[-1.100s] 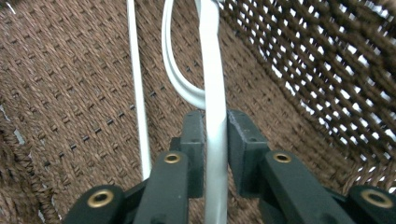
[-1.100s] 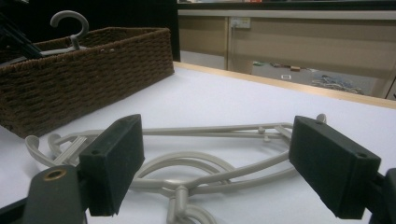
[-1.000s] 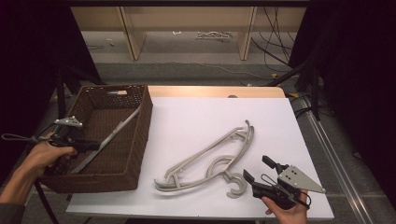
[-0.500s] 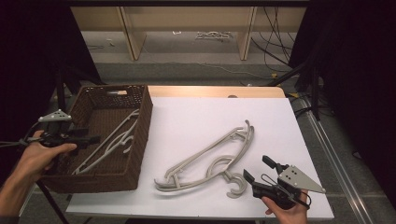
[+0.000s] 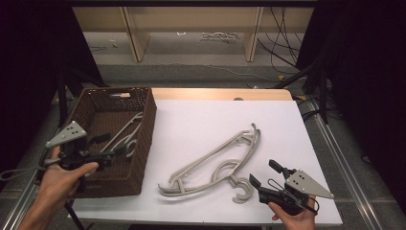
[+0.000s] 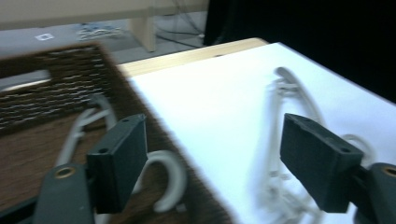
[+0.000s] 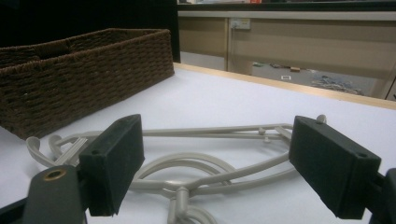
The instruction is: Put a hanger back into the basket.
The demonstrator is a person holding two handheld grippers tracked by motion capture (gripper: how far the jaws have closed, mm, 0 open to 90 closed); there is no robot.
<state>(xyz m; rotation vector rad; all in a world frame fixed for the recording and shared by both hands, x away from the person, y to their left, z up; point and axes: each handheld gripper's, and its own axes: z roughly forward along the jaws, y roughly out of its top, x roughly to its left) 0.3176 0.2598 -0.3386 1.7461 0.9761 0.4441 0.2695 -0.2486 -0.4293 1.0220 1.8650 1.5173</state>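
Hovering over the near rim of the woven basket (image 5: 143,139), the left gripper (image 5: 115,149) has its jaws spread wide with nothing between them; they have just been opening. In the left gripper view the two black pads (image 6: 119,161) stand well apart, framing the basket's edge and the white table surface (image 6: 224,107) beyond. A grey plastic hanger (image 5: 123,136) lies inside the basket, its hook end toward the near wall; the same hanger's curved hook (image 6: 163,177) shows just beyond the left pad, apart from it. The left hand (image 5: 62,175) grips the tool body at the basket's near left corner.

The right gripper (image 5: 265,175) sits low at the near right edge of the table, held by the right hand (image 5: 292,213). Its jaws are also wide apart and hold nothing. In the right gripper view the pads (image 7: 114,163) flank a pile of grey hangers (image 7: 210,168) lying flat on the white surface just ahead, without touching them. From the high view, this pile (image 5: 215,160) rests near the table's middle, running diagonally, with one hook (image 5: 242,191) nearest the right gripper. The basket (image 7: 84,70) stands well apart from the pile, at the table's left side.
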